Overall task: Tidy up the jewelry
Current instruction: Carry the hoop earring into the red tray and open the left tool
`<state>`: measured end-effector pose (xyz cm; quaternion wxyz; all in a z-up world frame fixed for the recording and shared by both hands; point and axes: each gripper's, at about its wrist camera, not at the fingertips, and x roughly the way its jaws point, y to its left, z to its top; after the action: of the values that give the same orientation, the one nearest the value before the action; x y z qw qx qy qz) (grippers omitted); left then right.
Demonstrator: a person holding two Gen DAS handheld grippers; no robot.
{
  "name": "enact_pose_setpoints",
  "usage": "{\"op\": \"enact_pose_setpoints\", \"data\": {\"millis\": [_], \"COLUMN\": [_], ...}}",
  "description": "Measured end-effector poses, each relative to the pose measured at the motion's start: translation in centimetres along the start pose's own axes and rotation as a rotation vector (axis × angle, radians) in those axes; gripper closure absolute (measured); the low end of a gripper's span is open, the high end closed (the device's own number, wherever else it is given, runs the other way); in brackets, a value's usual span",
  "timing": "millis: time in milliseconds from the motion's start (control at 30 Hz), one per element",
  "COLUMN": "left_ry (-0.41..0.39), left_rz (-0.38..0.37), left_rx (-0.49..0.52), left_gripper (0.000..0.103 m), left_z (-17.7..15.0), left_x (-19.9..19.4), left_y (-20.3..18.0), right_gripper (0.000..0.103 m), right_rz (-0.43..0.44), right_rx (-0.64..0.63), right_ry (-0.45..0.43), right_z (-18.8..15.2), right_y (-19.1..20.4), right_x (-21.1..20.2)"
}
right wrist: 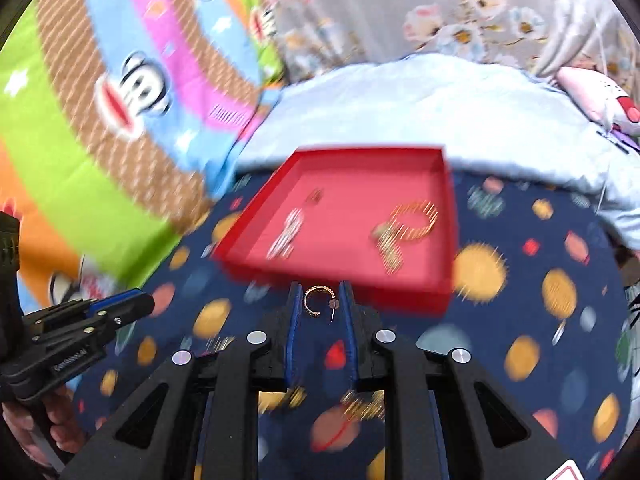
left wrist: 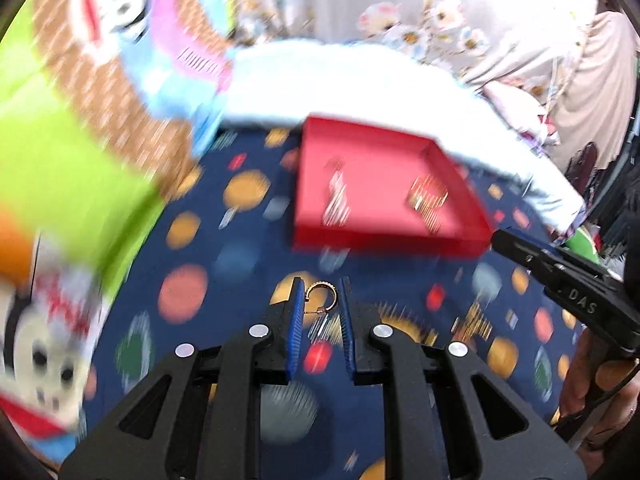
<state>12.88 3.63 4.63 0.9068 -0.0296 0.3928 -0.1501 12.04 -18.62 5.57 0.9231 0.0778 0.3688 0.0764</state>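
Note:
A red tray [left wrist: 460, 184] [right wrist: 450, 216] lies on the dark blue planet-print cloth. In it are a silver piece [left wrist: 336, 198] [right wrist: 286, 234] and a gold bracelet [left wrist: 428, 196] [right wrist: 416, 218], both blurred. My left gripper [left wrist: 321, 294] is shut on a small gold hoop earring [left wrist: 322, 292], held above the cloth just short of the tray. My right gripper [right wrist: 320, 300] is shut on another gold hoop earring [right wrist: 318, 300], also just before the tray's near wall. Each gripper shows in the other's view: the right one [left wrist: 560, 276] and the left one [right wrist: 92, 316].
A light blue blanket [left wrist: 360, 80] [right wrist: 440, 120] is bunched behind the tray. A bright cartoon-monkey sheet [left wrist: 60, 140] [right wrist: 100, 100] covers the left side. Gold blurred bits [left wrist: 476, 322] [right wrist: 364, 404] lie on the cloth near the grippers.

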Motion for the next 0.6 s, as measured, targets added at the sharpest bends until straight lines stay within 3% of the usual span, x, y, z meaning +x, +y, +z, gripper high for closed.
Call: {"op": "enact_pose_setpoints", "data": {"millis": [133, 267, 600], "left_ry": [-0.041, -0.050, 0.053], "left_rz": [-0.041, -0.030, 0.023], "left_rx": [0.045, 0.090, 0.035], "left_gripper": [0.086, 0.086, 0.087], "left_z": [5.2, 9.3, 12.2], "left_x": [2.2, 6.4, 15.8], "left_y": [-2.5, -4.8, -4.6], "right_gripper": [0.086, 0.086, 0.086], "right_rz": [-0.042, -0.032, -0.015], "right_rx": [0.021, 0.076, 0.050], "right_ry": [-0.031, -0.010, 0.086], "right_z": [3.7, 6.1, 8.5], "right_y": [-2.7, -4.7, -4.3], "right_x": [1.9, 5.2, 13.5]}}
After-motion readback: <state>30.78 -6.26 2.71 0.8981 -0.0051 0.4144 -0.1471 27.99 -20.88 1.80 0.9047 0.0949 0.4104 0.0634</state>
